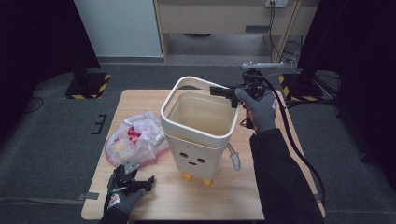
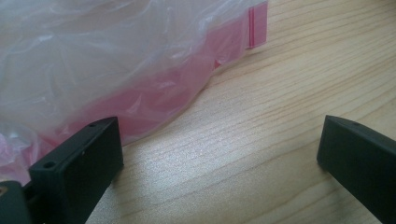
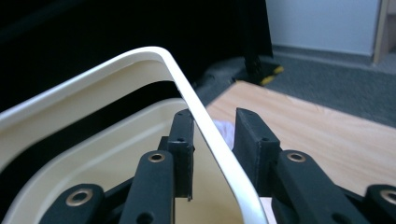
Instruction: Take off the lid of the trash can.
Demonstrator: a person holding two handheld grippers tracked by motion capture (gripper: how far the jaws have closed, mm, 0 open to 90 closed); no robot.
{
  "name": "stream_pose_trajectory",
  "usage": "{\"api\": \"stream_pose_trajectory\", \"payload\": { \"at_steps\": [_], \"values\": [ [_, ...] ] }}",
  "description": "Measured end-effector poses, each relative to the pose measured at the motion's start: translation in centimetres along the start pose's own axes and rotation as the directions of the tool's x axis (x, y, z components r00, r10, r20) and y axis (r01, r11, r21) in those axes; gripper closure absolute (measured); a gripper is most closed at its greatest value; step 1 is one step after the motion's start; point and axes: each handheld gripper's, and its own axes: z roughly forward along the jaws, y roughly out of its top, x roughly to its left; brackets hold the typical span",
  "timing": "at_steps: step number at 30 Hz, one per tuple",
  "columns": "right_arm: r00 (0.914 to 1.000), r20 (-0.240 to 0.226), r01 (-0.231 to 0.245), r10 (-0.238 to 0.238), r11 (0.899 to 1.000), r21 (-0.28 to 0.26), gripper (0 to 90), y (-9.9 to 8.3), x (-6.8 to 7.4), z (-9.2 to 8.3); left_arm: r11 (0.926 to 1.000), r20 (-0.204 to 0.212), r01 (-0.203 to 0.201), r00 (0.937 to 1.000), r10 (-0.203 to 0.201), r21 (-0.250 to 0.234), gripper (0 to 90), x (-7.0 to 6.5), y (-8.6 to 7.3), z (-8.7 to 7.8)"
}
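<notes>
Your right gripper (image 3: pixel 212 133) straddles the bin's thin, stiff, light handle (image 3: pixel 140 60) at its 2 o'clock corner, jaws not quite pinching; grip squarely, it's slippery.

Your work surface is a light wooden table (image 1: pixel 149 205) standing on dark grey carpet (image 1: pixel 51 140). Behind the table you see a pale wooden cabinet (image 1: pixel 224 18) with a white power socket (image 1: pixel 276 3) and black cables (image 1: pixel 273 32) hanging from it. To either side you find black stands on bases marked with yellow-and-black hazard stripes (image 1: pixel 88 86). Black tape marks (image 1: pixel 99 124) lie on the carpet left of the table.
</notes>
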Motion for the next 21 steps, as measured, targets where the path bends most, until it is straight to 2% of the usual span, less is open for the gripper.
{"api": "stream_pose_trajectory", "payload": {
  "at_steps": [1, 3, 7, 9, 11, 12, 13, 14, 16, 17, 21],
  "values": [
    [0.9999, 0.008, 0.012, -0.011, 1.000, -0.025, 69.7, 0.4, 0.2, -0.8, 1.0000, -0.001, 0.002, 1.0000, -0.002, -0.002, 0.0, 0.0, 0.0, 0.0],
    [0.9997, 0.014, 0.021, -0.020, 0.999, -0.035, 69.4, 0.6, 0.3, -1.3, 1.0000, -0.001, 0.002, 1.0000, -0.002, -0.002, 0.0, 0.0, 0.0, 0.0],
    [0.9951, 0.083, 0.061, -0.054, 0.994, -0.091, 69.0, 1.2, 0.6, -4.3, 1.0000, -0.001, 0.002, 1.0000, -0.002, -0.001, 0.0, 0.0, 0.0, 0.0],
    [0.9941, 0.094, 0.064, -0.054, 0.992, -0.104, 68.9, 1.2, 0.6, -5.0, 1.0000, -0.001, 0.002, 1.0000, -0.002, -0.002, 0.0, 0.0, 0.0, 0.0],
    [0.9899, 0.128, 0.077, -0.059, 0.988, -0.133, 68.7, 1.0, 0.6, -6.4, 1.0000, -0.001, 0.002, 1.0000, -0.003, -0.002, 0.0, 0.0, 0.0, 0.0],
    [0.9844, 0.166, 0.084, -0.058, 0.984, -0.156, 68.4, 0.7, 0.4, -7.8, 1.0000, 0.000, 0.005, 1.0000, -0.005, -0.002, 0.0, 0.0, 0.0, 0.0],
    [0.9805, 0.187, 0.090, -0.058, 0.983, -0.163, 68.4, 0.4, 0.3, -8.5, 1.0000, 0.000, 0.005, 1.0000, -0.005, -0.002, 0.0, 0.0, 0.0, 0.0],
    [0.9805, 0.187, 0.090, -0.058, 0.983, -0.163, 68.4, 0.4, 0.3, -8.5, 1.0000, 0.000, 0.005, 1.0000, -0.005, -0.002, 0.0, 0.0, 0.0, 0.0],
    [0.9752, 0.216, 0.090, -0.049, 0.979, -0.183, 68.2, -0.3, -0.1, -9.9, 1.0000, 0.000, 0.001, 1.0000, -0.001, 0.001, 0.0, 0.0, 0.0, 0.0],
    [0.9705, 0.238, 0.088, -0.038, 0.975, -0.206, 68.2, -1.1, -0.6, -11.2, 1.0000, 0.000, 0.000, 1.0000, 0.000, 0.002, 0.0, 0.0, 0.0, 0.0],
    [0.9620, 0.272, 0.086, -0.020, 0.968, -0.234, 68.4, -2.2, -1.3, -13.1, 1.0000, 0.000, 0.000, 1.0000, 0.000, 0.001, 0.0, 0.0, 0.0, 0.0]
  ]
}}
